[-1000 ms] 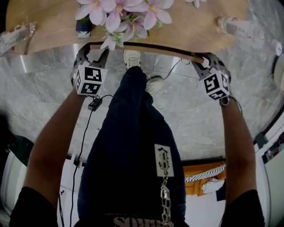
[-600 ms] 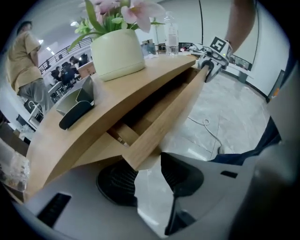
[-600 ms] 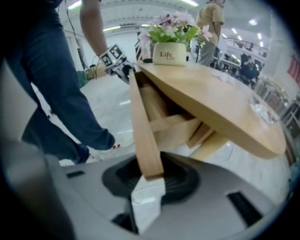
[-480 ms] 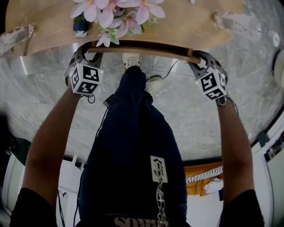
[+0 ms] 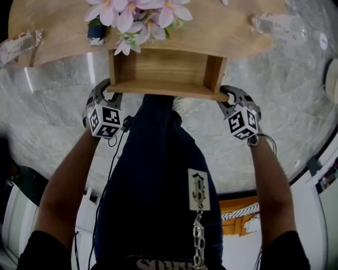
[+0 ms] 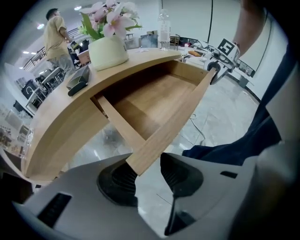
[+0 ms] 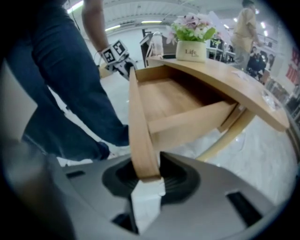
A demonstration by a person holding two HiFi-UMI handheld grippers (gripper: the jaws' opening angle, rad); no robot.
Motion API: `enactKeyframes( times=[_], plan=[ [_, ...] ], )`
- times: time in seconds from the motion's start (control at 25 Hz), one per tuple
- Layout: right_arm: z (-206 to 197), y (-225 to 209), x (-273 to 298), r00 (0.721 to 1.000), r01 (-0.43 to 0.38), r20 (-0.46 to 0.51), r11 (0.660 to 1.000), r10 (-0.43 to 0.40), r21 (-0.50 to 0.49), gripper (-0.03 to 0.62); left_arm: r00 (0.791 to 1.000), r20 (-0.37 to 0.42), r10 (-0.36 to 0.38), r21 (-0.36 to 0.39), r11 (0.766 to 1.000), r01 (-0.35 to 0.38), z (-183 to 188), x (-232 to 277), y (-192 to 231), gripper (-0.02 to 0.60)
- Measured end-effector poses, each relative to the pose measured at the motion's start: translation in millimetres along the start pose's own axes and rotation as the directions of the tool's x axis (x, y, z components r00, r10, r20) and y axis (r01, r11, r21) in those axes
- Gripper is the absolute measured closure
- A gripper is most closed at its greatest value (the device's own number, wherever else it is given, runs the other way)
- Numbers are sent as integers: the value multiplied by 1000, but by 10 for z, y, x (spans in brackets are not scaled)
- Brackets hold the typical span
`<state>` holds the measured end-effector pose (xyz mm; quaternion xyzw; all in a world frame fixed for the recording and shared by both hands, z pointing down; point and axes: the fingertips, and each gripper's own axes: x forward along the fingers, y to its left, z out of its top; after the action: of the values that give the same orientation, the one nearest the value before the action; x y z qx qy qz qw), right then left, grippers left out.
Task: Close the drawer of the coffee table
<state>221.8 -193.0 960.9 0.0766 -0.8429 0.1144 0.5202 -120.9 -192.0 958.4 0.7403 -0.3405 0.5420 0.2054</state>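
Two tools: the left tool (image 5: 109, 90) and the right tool (image 5: 229, 96) sit at opposite ends of the front panel (image 5: 169, 89), both pointing steeply down.
Left tool: its jaws straddle the panel's end without clamping; one pad lies against the wood and a gap shows beside the other.
Right tool: clenched on the panel's other end, with a pad on each face.
Drawer: the drawer (image 5: 163, 67) stands well out from under the table (image 5: 237, 34), empty, above the person's legs.
Handling: bare wooden boards with nothing inside, so probably stiff and light; the smooth faces may slide in a loose pinch.
Where to hold: both ends of the front panel, pushed evenly toward the table, since an uneven push could skew it on its guides.
Nearby: a flower pot (image 5: 132, 16) and a bottle (image 5: 277, 25) stand on the table, and a hard shove might shake them.
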Motion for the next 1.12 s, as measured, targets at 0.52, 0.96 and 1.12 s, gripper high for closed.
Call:
enactKeyframes(
  times=[0.52,0.96,1.12],
  plan=[
    [-117,185,126,999,-33,-45,999,31,-32,471,1000,-21,-9,-9,1000,9,-182,70,-125,423],
    [-89,14,59,998,-21,-59,998,24,59,461,999,-2,-54,-38,998,54,-42,64,-77,422],
    [45,-311,95,999,17,-48,997,-14,70,461,999,14,-44,-49,998,45,166,167,208,422]
  ],
)
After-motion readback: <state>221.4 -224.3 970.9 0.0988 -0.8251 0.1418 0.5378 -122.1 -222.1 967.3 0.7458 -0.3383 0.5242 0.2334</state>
